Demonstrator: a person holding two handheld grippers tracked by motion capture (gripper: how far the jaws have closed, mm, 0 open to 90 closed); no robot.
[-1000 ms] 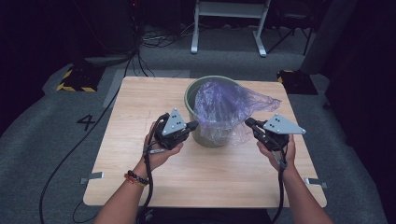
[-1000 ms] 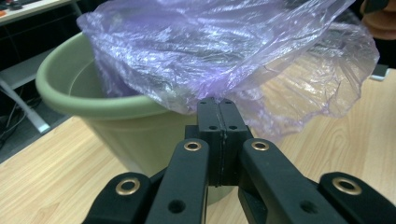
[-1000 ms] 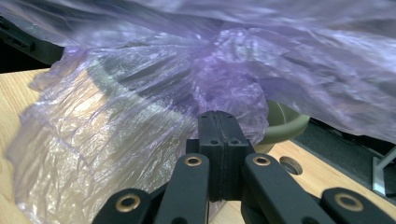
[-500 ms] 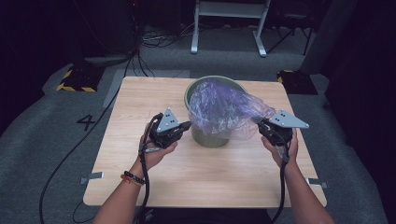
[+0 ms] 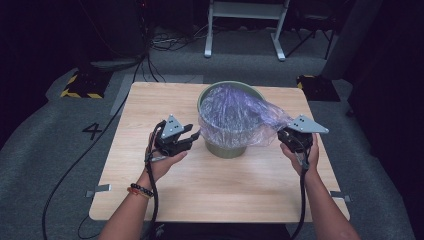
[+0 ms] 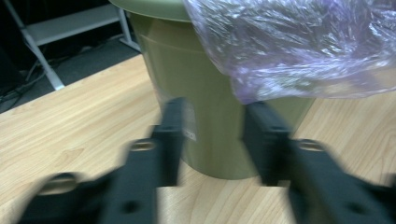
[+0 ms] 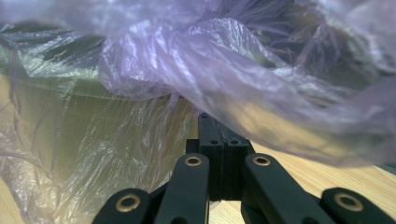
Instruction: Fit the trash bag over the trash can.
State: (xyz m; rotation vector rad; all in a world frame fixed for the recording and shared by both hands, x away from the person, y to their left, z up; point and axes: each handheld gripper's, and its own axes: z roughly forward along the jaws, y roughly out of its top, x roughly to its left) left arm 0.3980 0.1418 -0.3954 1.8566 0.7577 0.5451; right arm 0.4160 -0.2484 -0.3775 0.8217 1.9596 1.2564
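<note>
We are lining a green bin (image 5: 227, 145) with a thin purple plastic bag (image 5: 240, 117), and the bin, standing at the middle of the wooden table (image 5: 150, 105), is our landmark. The bag already sits in the bin's mouth and drapes down its near wall, so what remains, as we judge it, is to pull the film over the rim all the way round.

Left of the bin, our left gripper (image 5: 192, 136) points at the bin's side, just beside it. Its jaws have just been opening and now stand partly apart with nothing between them; in the left gripper view the bin wall (image 6: 210, 121) shows through the gap and the bag's hem (image 6: 299, 88) hangs above. The left hand (image 5: 162, 160) holds it low, palm up, forearm angling in from the table's near edge.

Right of the bin, our right gripper (image 5: 284, 136) has its jaws closed tight on a pulled-out corner of the bag, stretching the film away from the rim. Its own view shows the pads (image 7: 219, 140) pressed together under bunched film. The right hand (image 5: 300, 152) grips from below, forearm straight.
</note>
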